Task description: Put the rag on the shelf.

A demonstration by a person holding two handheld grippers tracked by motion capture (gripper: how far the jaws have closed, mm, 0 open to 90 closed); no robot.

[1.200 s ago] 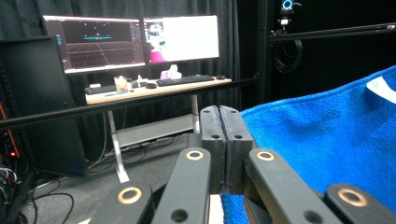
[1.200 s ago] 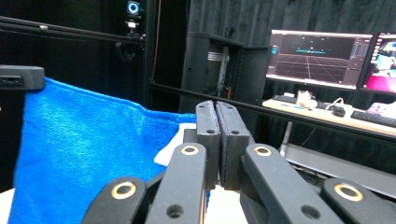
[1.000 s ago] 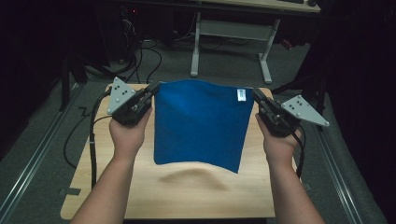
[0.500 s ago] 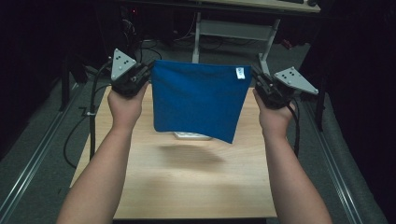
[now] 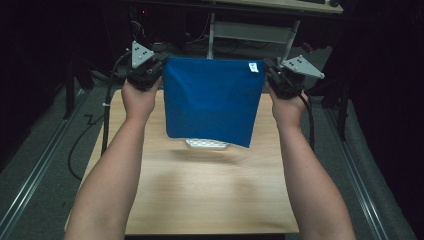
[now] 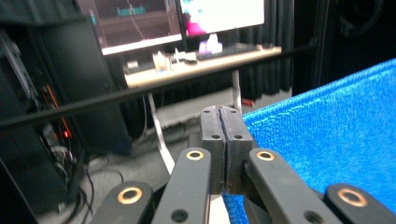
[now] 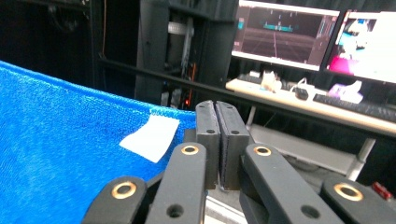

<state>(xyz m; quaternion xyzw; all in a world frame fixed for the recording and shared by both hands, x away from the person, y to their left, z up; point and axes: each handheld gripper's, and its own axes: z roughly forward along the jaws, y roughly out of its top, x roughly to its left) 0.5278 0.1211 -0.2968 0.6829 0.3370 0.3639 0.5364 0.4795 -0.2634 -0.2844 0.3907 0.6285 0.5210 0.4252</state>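
Observation:
A blue cloth point(image 5: 210, 100) hangs spread out in the air over the far half of the wooden table point(image 5: 200, 200), with a small white tag point(image 5: 253, 67) at its top right corner. My left gripper point(image 5: 159, 64) is shut on the cloth's top left corner, my right gripper point(image 5: 267, 67) on the top right one. In the left gripper view the jaws point(image 6: 223, 140) press together on the cloth's edge point(image 6: 327, 130). In the right gripper view the shut jaws point(image 7: 216, 140) hold the cloth point(image 7: 60, 154) beside the tag point(image 7: 150, 136).
A small white flat object point(image 5: 207, 144) lies on the table under the cloth's lower edge. Beyond the table stands a desk point(image 7: 317, 109) with monitors point(image 7: 280, 37) and a dark rack. Cables point(image 5: 107, 110) hang off the table's left side.
Both grippers have lifted the cloth higher and carried it toward the far edge of the table. Its lower edge now hangs clear, uncovering the white object underneath.

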